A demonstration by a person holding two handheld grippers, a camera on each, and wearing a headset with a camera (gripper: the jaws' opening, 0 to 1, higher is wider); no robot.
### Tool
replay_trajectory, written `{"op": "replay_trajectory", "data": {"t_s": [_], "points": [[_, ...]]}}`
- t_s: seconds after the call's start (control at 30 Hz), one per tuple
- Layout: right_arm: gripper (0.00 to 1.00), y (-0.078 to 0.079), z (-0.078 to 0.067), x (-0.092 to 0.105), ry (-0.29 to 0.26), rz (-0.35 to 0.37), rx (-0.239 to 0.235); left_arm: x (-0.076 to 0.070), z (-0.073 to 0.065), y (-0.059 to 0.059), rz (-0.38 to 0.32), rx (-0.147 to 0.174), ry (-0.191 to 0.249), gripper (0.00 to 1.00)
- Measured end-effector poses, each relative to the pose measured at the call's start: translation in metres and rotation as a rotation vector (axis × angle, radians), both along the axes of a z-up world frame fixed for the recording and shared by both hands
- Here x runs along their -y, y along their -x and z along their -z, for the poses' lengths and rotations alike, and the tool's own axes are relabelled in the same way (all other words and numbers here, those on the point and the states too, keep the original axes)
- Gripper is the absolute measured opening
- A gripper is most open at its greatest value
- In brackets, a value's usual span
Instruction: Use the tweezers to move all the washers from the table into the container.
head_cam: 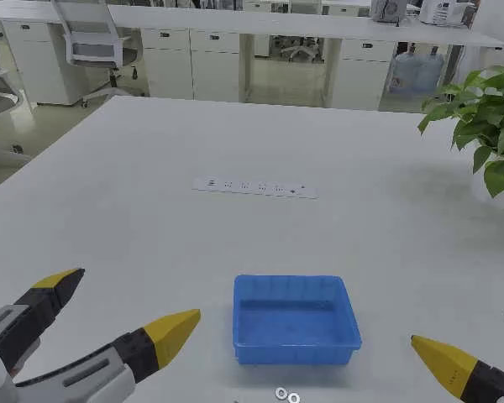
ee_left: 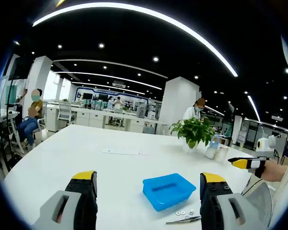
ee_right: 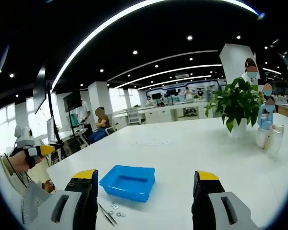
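1. Several small washers [ee_right: 115,207] lay loose on the table [head_cam: 235,134], just beside the near wall of the blue container [head_cam: 294,351]. None showed inside it.
2. Tweezers [ee_left: 185,220] lay flat on the table next to the washers, on the side away from the container, with nothing touching them.
3. Left gripper [head_cam: 134,295] hovered over the table to the left of the container, its jaws spread wide and empty.
4. Right gripper [head_cam: 464,329] hovered to the container's right, its jaws likewise wide and holding nothing.
5. By my judgement the washers were thin, flat metal rings: light, stiff, probably slippery, and flush with the surface, so hard to get under. Pinching one across its band, with one tweezer tip through the hole, would likely be surest.
6. The tweezers looked slim and springy and sat low on the table. A hold around the middle of the legs would probably let the jaws squeeze the tips shut — a hold near the joined end would give little closing force.
7. Too hard a squeeze could flick a washer away, and the container looked like light plastic — it might slide if nudged.
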State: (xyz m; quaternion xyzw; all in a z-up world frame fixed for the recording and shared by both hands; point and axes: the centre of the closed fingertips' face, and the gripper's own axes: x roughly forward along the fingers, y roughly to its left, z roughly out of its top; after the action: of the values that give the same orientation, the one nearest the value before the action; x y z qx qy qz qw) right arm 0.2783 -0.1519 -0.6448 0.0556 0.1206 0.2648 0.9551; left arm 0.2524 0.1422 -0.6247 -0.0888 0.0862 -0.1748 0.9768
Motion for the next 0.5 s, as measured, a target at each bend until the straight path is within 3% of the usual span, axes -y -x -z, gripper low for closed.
{"op": "replay_trajectory", "data": {"t_s": [0.5], "points": [[0.79,-0.0003,0.0000,-0.0038,-0.008,-0.011,-0.001,0.0032,0.0017,0.0004,0.017,-0.011,0.000,0.89]]}}
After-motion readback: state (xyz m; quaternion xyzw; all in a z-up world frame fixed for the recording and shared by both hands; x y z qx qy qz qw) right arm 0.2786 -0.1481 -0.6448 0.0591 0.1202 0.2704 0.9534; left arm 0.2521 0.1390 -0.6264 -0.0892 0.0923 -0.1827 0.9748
